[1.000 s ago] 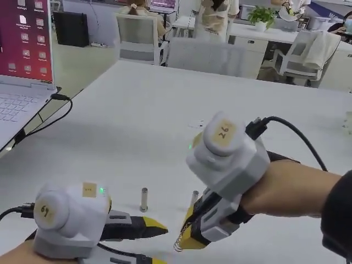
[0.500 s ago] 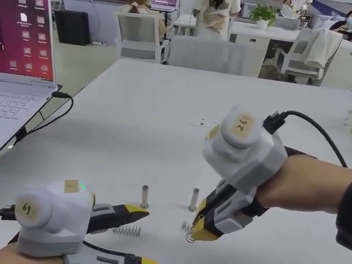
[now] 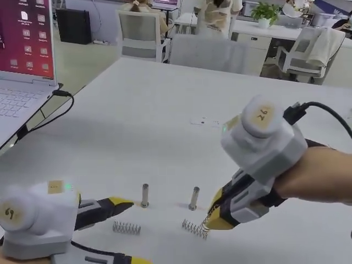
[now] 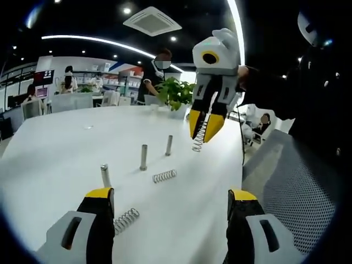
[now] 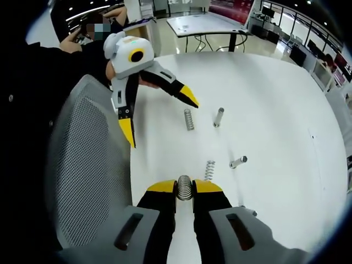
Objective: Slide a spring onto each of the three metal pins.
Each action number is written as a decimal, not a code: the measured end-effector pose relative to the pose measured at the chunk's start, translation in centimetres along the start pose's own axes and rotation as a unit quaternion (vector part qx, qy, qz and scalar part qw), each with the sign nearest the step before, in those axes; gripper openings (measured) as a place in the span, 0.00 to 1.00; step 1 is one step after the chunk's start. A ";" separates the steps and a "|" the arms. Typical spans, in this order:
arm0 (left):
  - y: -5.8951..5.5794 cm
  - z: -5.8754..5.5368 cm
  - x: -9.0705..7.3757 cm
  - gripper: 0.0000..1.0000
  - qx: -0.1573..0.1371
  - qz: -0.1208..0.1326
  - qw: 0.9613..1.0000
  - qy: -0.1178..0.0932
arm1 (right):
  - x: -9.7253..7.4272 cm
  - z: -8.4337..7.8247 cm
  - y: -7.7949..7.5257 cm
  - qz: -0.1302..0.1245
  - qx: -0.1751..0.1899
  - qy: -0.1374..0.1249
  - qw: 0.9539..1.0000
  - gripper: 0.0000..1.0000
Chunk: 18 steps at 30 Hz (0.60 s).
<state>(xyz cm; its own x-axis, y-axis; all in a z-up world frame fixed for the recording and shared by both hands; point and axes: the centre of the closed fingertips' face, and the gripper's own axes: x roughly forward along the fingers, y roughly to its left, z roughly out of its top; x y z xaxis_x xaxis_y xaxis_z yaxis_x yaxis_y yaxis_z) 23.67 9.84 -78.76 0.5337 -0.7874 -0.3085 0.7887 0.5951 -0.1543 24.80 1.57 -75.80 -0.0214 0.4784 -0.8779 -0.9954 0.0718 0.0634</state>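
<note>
Three metal pins stand upright on the white table [image 4: 66,143]: pin [image 4: 105,175], pin [image 4: 143,157] and pin [image 4: 169,144]. The head view shows pin [image 3: 144,195] and pin [image 3: 193,198]. My right gripper [image 5: 184,190] is shut on a spring [image 5: 184,187], held above the table right of the pins [image 3: 213,223]. A spring [image 3: 193,228] shows at its tips; I cannot tell whether it is the held one. My left gripper [image 4: 170,203] is open, low and left [image 3: 132,234], around a loose spring [image 3: 126,227]. Loose spring [image 4: 164,176] and loose spring [image 4: 126,219] lie flat.
An open laptop [image 3: 22,60] with a black cable [image 3: 52,118] sits at the table's left edge. A mesh office chair [image 5: 88,165] is near the table's front edge. Chairs, desks and a person are beyond the far edge.
My right gripper has moved right and slightly up with its spring. My left gripper has drawn back to the left, uncovering the loose spring on the table.
</note>
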 end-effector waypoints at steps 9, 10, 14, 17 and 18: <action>0.7 -0.1 -0.4 0.88 0.000 0.019 1.000 -0.006 | -1.8 -1.0 -1.9 -0.023 0.016 0.000 1.000 0.09; 0.9 0.0 -0.4 0.89 -0.001 0.021 1.000 -0.008 | -2.0 -1.0 -2.2 -0.026 0.019 -0.001 0.999 0.09; 1.3 0.1 -0.5 0.93 0.002 0.031 0.999 -0.012 | -3.3 -1.2 -3.3 -0.040 0.027 -0.005 0.999 0.09; 1.5 0.1 -0.6 0.95 0.003 0.036 0.999 -0.016 | -4.0 -1.4 -3.8 -0.048 0.030 -0.007 0.998 0.09; 1.5 0.1 -0.6 0.96 0.003 0.037 0.999 -0.016 | -4.2 -1.4 -4.0 -0.050 0.032 -0.008 0.998 0.09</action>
<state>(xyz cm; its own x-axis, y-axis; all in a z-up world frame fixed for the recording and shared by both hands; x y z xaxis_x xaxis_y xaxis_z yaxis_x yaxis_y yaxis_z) 24.60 11.21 -78.68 0.6000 -0.7463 -0.2880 0.7488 0.6507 -0.1260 28.74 -1.99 -73.02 0.0807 0.4793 -0.8739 -0.9845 0.1753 0.0052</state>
